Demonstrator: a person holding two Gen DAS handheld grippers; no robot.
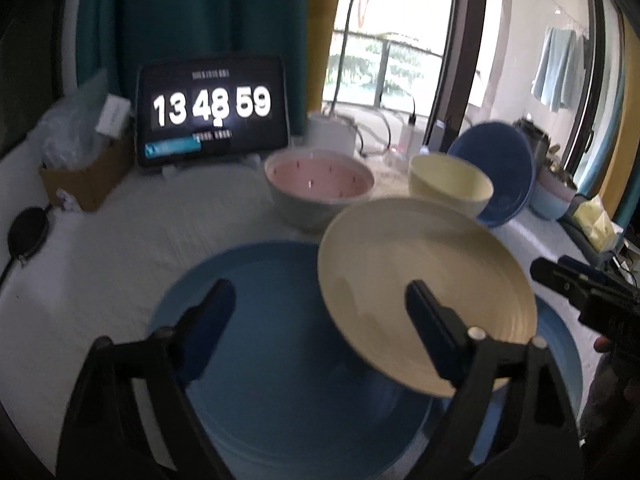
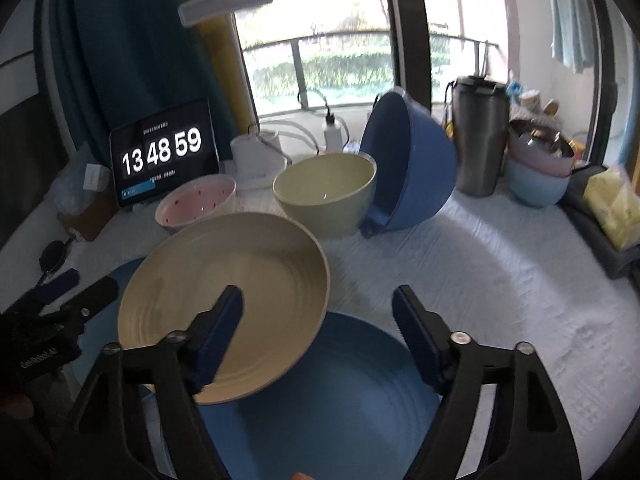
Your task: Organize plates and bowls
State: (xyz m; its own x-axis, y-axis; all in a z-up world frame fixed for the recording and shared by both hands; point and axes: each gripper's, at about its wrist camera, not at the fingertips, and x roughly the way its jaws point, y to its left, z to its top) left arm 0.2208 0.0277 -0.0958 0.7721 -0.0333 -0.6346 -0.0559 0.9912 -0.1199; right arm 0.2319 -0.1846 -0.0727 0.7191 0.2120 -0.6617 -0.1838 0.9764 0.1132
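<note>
I am seeing my left gripper (image 1: 316, 316) standing wide open, holding nothing, over one blue plate (image 1: 280, 360) lying at the near edge of the surface (image 2: 500, 280). One cream plate (image 2: 224, 304) is leaning tilted on it. My right gripper (image 2: 318, 320) is gaping empty too. Toward the far edge, three bowls are sitting: one pink bowl (image 2: 196, 208), one cream bowl (image 2: 326, 194), one dark blue bowl (image 2: 412, 160) tipped on its side.

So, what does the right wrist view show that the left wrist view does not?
Only the right wrist view shows the steel tumbler whole and the blue bowl's outside, tipped on its side. Only the left wrist view shows the blue plate's left rim fully. Both share the clock tablet, pink bowl, cream bowl and cream plate resting tilted on the blue plate.
</note>
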